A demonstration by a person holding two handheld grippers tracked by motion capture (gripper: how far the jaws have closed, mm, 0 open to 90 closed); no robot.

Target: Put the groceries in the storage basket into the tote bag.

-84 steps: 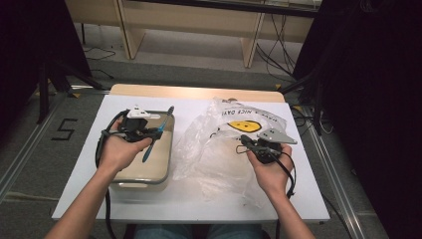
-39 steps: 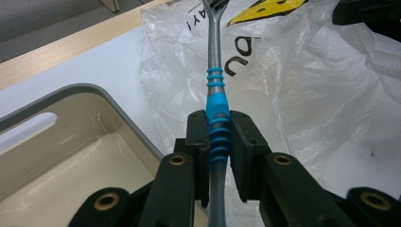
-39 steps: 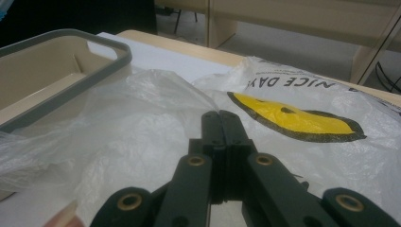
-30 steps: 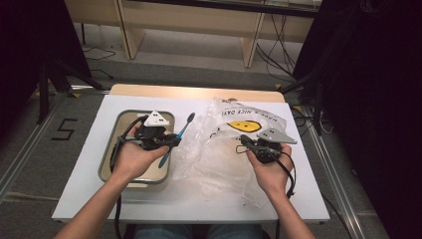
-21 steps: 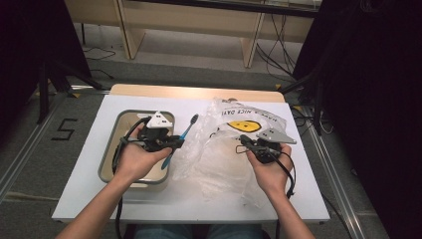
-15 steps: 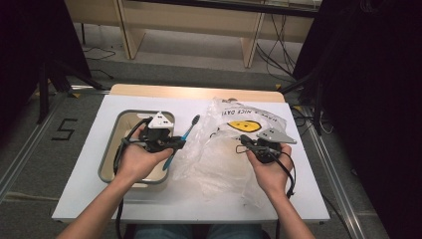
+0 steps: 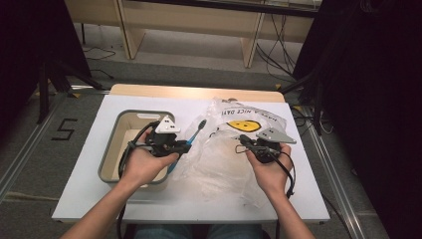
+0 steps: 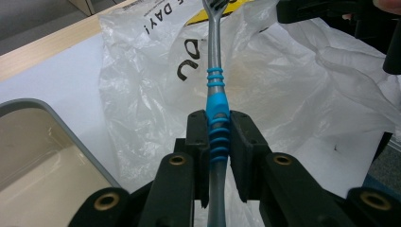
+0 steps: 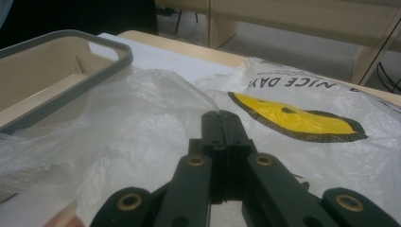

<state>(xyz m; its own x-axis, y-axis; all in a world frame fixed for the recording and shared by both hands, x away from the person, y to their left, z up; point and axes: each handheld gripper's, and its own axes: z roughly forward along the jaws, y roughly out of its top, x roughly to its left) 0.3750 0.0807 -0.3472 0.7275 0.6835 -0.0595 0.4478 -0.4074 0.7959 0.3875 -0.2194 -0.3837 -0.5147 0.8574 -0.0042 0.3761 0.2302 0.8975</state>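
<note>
Left gripper view showed the left hand-held gripper point(image 8: 219, 137) clamped on the toothbrush point(image 8: 216, 90), its long axis running straight up-frame toward the plastic bag point(image 8: 156, 71), whose film the shut right hand-held gripper point(image 9: 221, 124) pinched at center frame.

Grey floor point(image 7: 164, 55) (marked "5" point(image 7: 64, 130)) under wooden shelving point(image 7: 194, 20).

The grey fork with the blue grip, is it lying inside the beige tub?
No, the left gripper clamps the grey fork above the white plastic bag.
</note>
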